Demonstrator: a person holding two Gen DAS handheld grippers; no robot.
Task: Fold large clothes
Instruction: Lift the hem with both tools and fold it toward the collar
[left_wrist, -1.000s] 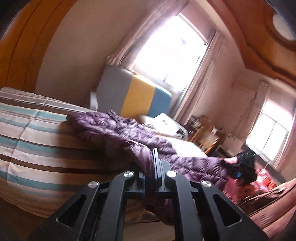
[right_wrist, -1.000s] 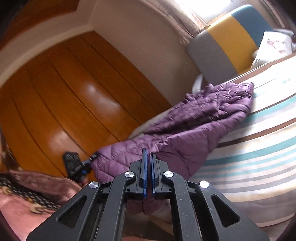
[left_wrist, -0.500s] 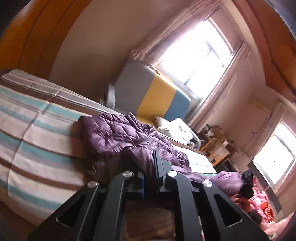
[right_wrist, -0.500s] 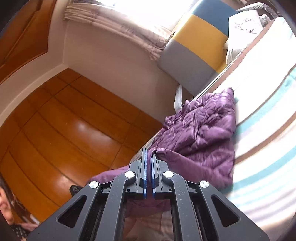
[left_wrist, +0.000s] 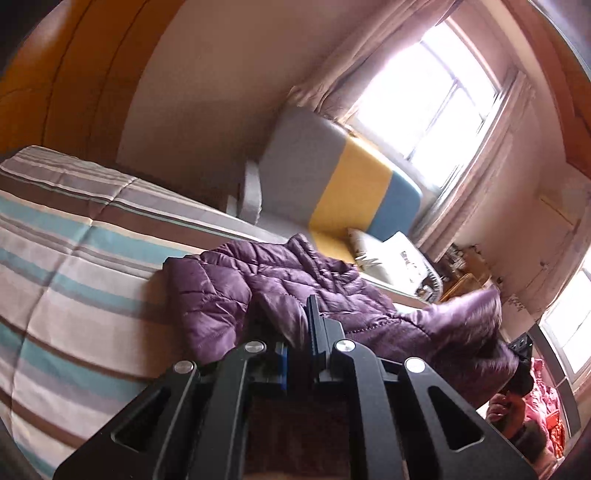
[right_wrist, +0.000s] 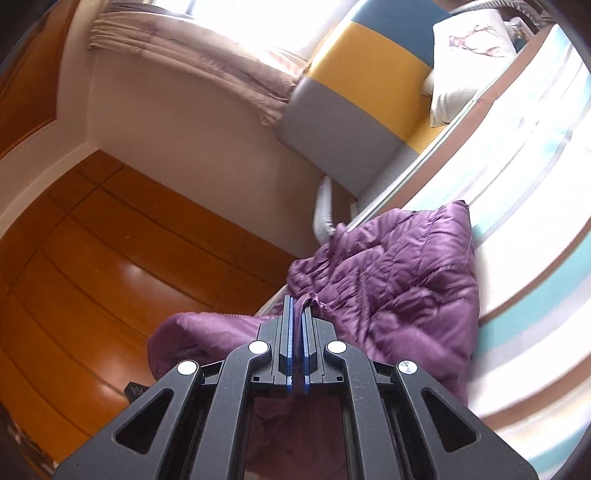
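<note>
Both grippers, left gripper (left_wrist: 297, 332) and right gripper (right_wrist: 297, 332), seemingly pinch the purple jacket (right_wrist: 402, 273).

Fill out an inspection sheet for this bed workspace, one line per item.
Surface: bed with striped bedspread.
Job's things: purple quilted jacket bunched on the bed, one part lifted off it.
Clutter: white pillow near the headboard.
Grippers: left hand-held gripper shut on jacket fabric; right hand-held gripper shut on a jacket edge.
Cables: nothing seen.
Surroundings: bright window with curtains, wooden wall panels, cluttered side table.
</note>
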